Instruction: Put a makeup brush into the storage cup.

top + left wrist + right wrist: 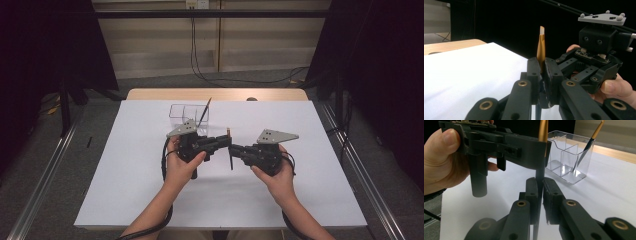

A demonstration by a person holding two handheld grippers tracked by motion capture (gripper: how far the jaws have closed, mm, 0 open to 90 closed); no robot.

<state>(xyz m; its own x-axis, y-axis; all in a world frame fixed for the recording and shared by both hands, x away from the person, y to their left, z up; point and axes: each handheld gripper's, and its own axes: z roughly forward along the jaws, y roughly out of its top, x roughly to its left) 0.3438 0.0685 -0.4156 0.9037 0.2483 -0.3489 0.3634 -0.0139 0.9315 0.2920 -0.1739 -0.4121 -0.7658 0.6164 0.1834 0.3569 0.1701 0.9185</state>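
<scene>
Two brushes (230, 148) (204, 113) (one gripped)

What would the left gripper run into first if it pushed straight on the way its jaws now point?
The left gripper, shut on an upright makeup brush, points across the table at the right gripper, which clamps the same brush lower down. Most likely it would meet that gripper's jaws first; the two look almost touching, though depth is unclear.

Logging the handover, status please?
Both grippers, left and right, shut on brush, upright. Second brush in holder. Nothing blocking.
</scene>
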